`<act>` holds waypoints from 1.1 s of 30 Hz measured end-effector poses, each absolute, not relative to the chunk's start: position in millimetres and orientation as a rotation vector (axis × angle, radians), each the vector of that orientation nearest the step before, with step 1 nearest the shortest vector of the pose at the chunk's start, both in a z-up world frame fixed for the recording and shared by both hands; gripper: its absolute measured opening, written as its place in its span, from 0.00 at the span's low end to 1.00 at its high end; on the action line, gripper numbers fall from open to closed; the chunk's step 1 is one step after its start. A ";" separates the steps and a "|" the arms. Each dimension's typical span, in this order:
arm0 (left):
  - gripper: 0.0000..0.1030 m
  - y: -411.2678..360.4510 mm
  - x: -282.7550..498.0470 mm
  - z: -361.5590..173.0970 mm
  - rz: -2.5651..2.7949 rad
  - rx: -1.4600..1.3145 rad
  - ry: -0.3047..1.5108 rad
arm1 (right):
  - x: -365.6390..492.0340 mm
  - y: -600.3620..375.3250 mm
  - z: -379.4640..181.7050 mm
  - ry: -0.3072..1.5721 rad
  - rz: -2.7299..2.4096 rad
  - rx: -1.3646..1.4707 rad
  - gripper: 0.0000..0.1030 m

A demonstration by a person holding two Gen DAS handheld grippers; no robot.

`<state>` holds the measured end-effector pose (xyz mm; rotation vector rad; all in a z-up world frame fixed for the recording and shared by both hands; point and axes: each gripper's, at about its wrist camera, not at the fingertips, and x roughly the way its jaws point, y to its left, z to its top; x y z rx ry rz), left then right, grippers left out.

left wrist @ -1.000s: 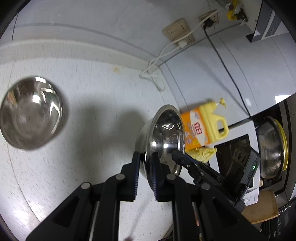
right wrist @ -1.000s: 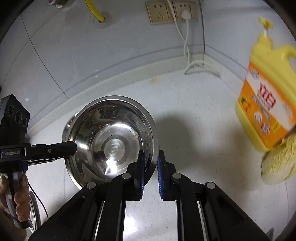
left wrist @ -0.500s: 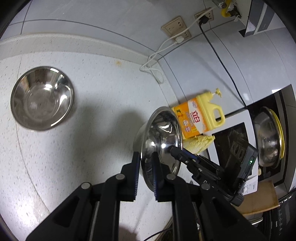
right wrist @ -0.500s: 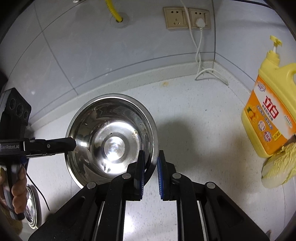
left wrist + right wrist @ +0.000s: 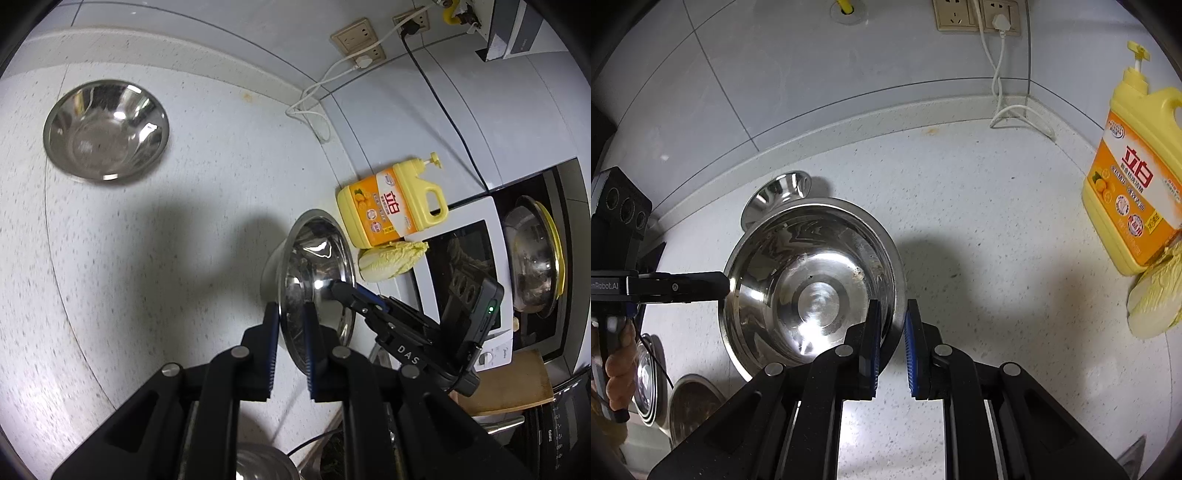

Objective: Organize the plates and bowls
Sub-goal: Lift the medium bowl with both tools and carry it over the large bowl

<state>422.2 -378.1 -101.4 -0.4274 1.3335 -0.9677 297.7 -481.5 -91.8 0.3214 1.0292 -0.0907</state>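
Both the left gripper (image 5: 290, 325) and right gripper (image 5: 890, 332) pinch the shiny round steel bowl's (image 5: 812, 284) rim mid-carry; next, nesting it into the far-left steel bowl (image 5: 105, 131) likely.

Overhead light was bright; glare flashed in the bowl (image 5: 812, 288), soft shadows crossed the counter (image 5: 147, 258), and fisheye edges curved.

Your right gripper (image 5: 891, 332) pinches the steel bowl's (image 5: 812, 284) near rim; your left gripper (image 5: 724, 286) grips its opposite rim; the detergent jug (image 5: 1134, 184) stands well right of the bowl.
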 end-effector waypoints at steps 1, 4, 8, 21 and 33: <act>0.11 -377.2 419.8 -102.0 -0.970 -0.430 1.337 | 295.4 -480.2 -92.1 1.031 -0.088 0.322 0.11; 0.11 -375.8 410.4 -105.8 -0.972 -0.443 1.354 | 288.5 -478.4 -93.4 1.038 -0.086 0.323 0.11; 0.11 -377.0 396.6 -110.4 -0.972 -0.448 1.373 | 274.8 -476.2 -94.5 1.046 -0.088 0.330 0.11; 0.11 -389.1 357.2 -114.7 -1.019 -0.427 1.427 | 222.5 -479.9 -100.8 1.072 -0.124 0.380 0.11; 0.11 -411.7 322.3 -118.4 -1.074 -0.405 1.440 | 174.7 -489.4 -103.6 1.067 -0.187 0.429 0.11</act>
